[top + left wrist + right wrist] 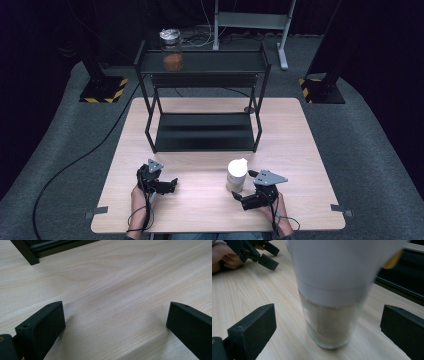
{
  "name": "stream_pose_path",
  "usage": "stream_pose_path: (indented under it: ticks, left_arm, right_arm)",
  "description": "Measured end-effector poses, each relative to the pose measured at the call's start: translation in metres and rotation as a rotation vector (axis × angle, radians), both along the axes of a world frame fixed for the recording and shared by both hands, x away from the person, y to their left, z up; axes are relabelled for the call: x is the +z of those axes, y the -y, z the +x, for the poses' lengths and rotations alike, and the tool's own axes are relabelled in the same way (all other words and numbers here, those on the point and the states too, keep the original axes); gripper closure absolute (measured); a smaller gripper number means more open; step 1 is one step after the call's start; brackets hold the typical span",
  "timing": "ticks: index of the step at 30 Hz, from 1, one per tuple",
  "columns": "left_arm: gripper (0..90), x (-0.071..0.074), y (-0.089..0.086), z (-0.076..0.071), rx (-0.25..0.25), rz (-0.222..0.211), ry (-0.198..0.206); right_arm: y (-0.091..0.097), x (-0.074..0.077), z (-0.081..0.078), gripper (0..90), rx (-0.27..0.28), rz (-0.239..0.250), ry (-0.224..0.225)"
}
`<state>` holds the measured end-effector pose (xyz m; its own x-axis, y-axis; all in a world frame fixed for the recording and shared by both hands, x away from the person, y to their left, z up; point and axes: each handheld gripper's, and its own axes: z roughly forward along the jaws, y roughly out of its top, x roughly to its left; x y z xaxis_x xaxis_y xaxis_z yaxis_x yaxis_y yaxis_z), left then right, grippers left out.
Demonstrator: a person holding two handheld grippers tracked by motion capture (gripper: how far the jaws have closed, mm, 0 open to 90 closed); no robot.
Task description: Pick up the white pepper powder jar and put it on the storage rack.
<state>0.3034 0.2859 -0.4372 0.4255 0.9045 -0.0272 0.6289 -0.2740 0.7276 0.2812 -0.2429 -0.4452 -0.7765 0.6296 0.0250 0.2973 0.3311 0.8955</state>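
A glass jar [236,175] with a white top and pale beige contents stands upright on the wooden table [300,150], front right of centre. My right gripper [239,199] is just in front of it, low over the table. In the right gripper view the jar [329,322] stands a little ahead of the open right gripper [328,317], whose jaws sit wide to either side without touching it. My left gripper [170,186] is at the front left, and the left gripper view shows the left gripper [116,315] open over bare wood.
A black two-tier shelf [205,132] stands at the table's far middle, and its foot [27,252] shows ahead of my left gripper. On its top tier sits a lidded jar with orange contents [171,50]. A black cable [75,160] crosses the floor at left.
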Motion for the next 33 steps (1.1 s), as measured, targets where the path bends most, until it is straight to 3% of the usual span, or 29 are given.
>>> stream_pose_path:
  ticks: [9,15,20,33]
  left_arm:
    - [1.1,0.0,0.002,0.0,0.001,0.012,0.001]
    - [1.1,0.0,0.002,0.0,0.002,0.012,0.001]
    - [1.2,0.0,0.001,0.0,0.001,0.008,0.0]
    - [1.2,0.001,0.0,0.001,0.0,0.004,-0.002]
  right_arm:
    - [-0.017,-0.002,0.015,0.0,0.035,0.008,0.01]
    - [-0.016,-0.006,0.015,18.4,0.013,0.023,0.019]
    - [-0.015,-0.008,0.016,28.3,-0.004,0.027,0.018]
    - [-0.019,-0.008,0.01,29.9,-0.037,0.019,0.037]
